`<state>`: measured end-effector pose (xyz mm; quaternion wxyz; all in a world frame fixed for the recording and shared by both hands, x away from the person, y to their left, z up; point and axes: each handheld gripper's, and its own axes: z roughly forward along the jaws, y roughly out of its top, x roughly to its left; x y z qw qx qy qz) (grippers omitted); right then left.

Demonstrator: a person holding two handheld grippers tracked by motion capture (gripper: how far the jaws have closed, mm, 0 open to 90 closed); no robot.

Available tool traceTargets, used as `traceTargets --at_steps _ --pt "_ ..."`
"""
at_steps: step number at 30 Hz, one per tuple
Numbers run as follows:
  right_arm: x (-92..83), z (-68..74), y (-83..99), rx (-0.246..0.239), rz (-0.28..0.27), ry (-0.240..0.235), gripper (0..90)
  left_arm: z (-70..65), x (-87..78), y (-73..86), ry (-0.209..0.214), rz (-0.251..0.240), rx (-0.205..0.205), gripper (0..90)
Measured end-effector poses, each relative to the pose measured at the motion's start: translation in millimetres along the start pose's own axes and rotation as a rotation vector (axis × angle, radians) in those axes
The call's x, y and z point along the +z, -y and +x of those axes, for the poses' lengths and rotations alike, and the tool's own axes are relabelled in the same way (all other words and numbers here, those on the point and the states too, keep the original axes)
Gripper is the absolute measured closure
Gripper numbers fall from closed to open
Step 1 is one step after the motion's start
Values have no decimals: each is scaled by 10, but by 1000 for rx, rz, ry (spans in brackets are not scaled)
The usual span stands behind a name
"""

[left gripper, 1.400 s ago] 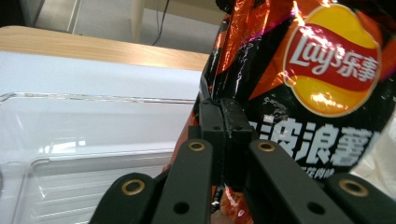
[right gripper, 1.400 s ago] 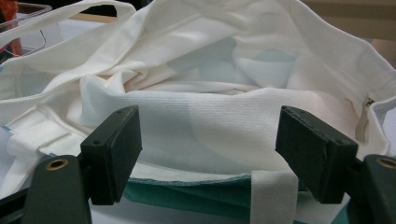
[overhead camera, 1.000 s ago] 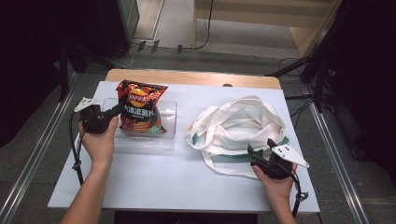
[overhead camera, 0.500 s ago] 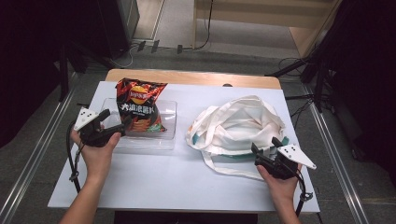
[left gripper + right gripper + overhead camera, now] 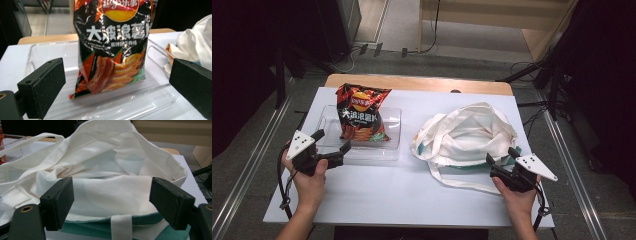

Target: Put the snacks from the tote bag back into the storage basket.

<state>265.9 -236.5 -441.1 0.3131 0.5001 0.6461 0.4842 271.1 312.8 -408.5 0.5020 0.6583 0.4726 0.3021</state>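
Observation:
A black and red chip bag stands leaning in a clear plastic tray at the table's left. My left gripper sits just off the tray's near left corner, pointing at the bag. Its jaws have just been opening and now stand wide, with nothing between them. A white tote bag with green trim lies slumped at the right, mouth open. My right gripper is open at the tote's near edge, its pads either side of the cloth without pressing.
The white table has bare room in front between the two hands. A loose tote strap trails toward the near edge. A wooden edge runs along the back, with dark floor and rails on both sides.
The left gripper was closed at the chip bag's left side; it has opened and drawn back toward the near left. The bag stays in the tray. The right hand has hardly moved.

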Motion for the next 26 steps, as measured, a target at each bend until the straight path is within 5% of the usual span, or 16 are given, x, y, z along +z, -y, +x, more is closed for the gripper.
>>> traceTargets --at_steps 11,15,18,26 --pt "3 0 42 -17 14 -12 202 28 -113 105 -35 10 -11 7" --pt "54 5 60 4 31 -4 202 5 -119 105 -43 12 47 7" --pt "26 55 40 -33 22 -4 199 38 -112 109 -35 13 -2 7" --pt "-8 9 36 -25 8 -3 198 6 -120 109 -29 7 16 7"
